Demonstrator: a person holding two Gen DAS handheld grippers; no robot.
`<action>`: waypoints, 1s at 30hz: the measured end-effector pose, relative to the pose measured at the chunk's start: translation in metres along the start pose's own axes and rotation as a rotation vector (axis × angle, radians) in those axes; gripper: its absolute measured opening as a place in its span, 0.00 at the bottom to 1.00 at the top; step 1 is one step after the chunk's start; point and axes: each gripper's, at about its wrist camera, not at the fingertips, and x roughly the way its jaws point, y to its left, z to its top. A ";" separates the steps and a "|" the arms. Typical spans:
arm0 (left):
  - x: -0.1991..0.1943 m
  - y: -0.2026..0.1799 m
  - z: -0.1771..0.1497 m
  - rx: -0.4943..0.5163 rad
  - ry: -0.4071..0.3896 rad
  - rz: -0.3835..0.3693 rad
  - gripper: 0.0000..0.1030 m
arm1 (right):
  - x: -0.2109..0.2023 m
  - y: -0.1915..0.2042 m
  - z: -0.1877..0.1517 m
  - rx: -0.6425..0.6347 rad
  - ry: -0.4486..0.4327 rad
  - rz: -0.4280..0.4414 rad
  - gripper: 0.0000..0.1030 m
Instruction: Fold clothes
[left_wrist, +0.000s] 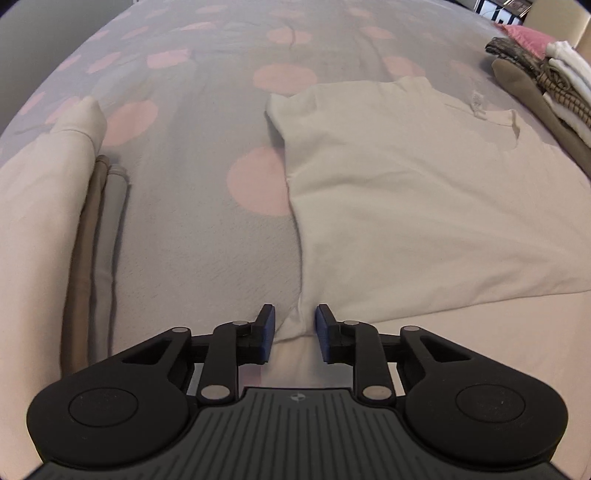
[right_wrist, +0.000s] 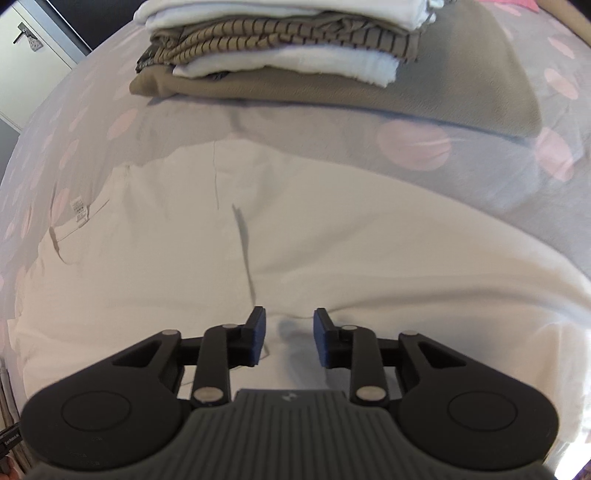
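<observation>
A cream garment (left_wrist: 406, 192) is lying spread on the grey bedspread (left_wrist: 207, 229) with pink dots, and it is looking partly folded: its left edge is running as a straight, doubled line down toward the camera, and a collar with a small label (right_wrist: 79, 210) is showing at the far end. The left gripper (left_wrist: 294, 332) is hovering over the near corner of that edge with its jaws standing apart; a tuck of cloth is sitting between the blue pads, but they are not pressing on it. The right gripper (right_wrist: 289, 341) is hanging over the near part of the same cloth, jaws likewise apart and gripping nothing.

Judging by this, one fold is lying finished and released, while the garment is still too wide to count as done; further folds are probably waiting. The near hem is blurred in the right wrist view, so how many layers are lying there is hard to say.

A stack of folded clothes (right_wrist: 280, 48) is sitting beyond the garment, suggesting earlier pieces are already done. At the left, another folded pile (left_wrist: 48, 206) is resting well apart.
</observation>
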 end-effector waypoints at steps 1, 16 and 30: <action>-0.002 -0.001 0.000 0.001 0.005 0.017 0.21 | -0.005 -0.003 0.000 -0.008 -0.019 -0.009 0.35; -0.083 -0.043 -0.027 0.037 -0.209 0.029 0.21 | -0.075 -0.142 -0.005 0.113 -0.156 -0.195 0.48; -0.100 -0.110 -0.046 0.099 -0.204 -0.045 0.21 | -0.114 -0.307 -0.077 0.444 -0.164 -0.313 0.54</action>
